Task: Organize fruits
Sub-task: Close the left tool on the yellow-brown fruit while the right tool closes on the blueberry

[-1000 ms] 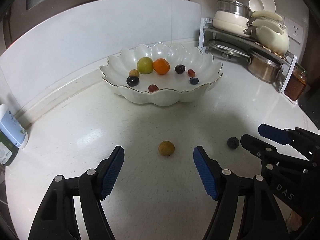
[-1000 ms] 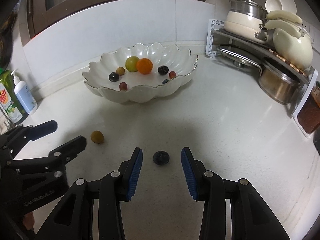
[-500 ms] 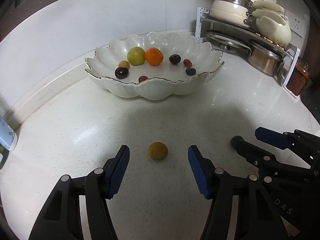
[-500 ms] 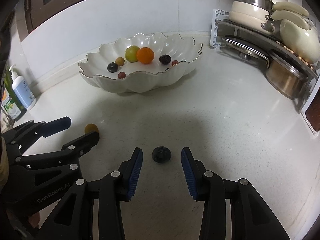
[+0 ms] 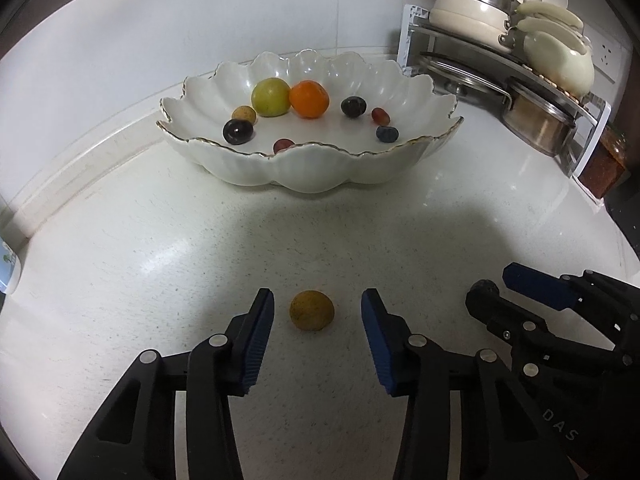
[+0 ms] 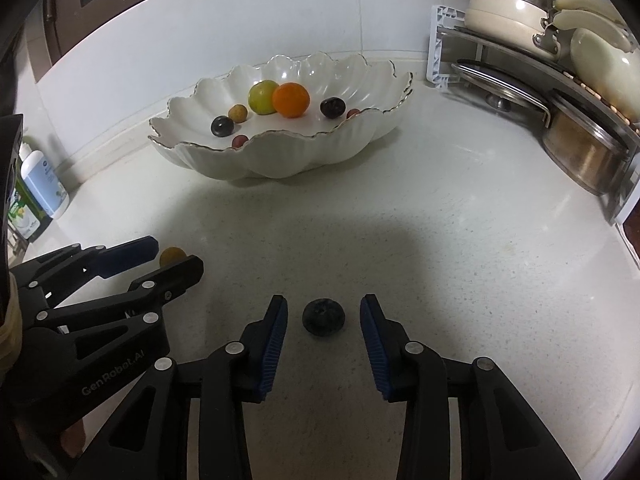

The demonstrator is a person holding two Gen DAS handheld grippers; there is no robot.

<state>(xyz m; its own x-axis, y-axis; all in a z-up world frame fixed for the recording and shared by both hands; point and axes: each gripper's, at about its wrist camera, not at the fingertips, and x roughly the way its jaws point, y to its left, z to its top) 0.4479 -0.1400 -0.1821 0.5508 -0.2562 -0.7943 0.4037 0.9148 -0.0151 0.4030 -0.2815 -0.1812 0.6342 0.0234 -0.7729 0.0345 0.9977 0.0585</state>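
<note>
A small brown-yellow fruit lies on the white counter between the blue pads of my left gripper. Its jaws are closing, with gaps still showing on both sides of the fruit. A dark blueberry sits between the pads of my right gripper, whose jaws are also closing without touching it. Each gripper shows in the other's view: the right gripper and the left gripper. The scalloped white bowl farther back holds a green fruit, an orange and several small dark and red fruits.
A metal rack with pots, lids and spoons stands at the back right. Soap bottles sit at the left by the wall. A jar stands at the right end of the rack.
Both grippers have sunk closer to the counter and come up around their fruits. The left jaws have narrowed a lot, the right jaws a little.
</note>
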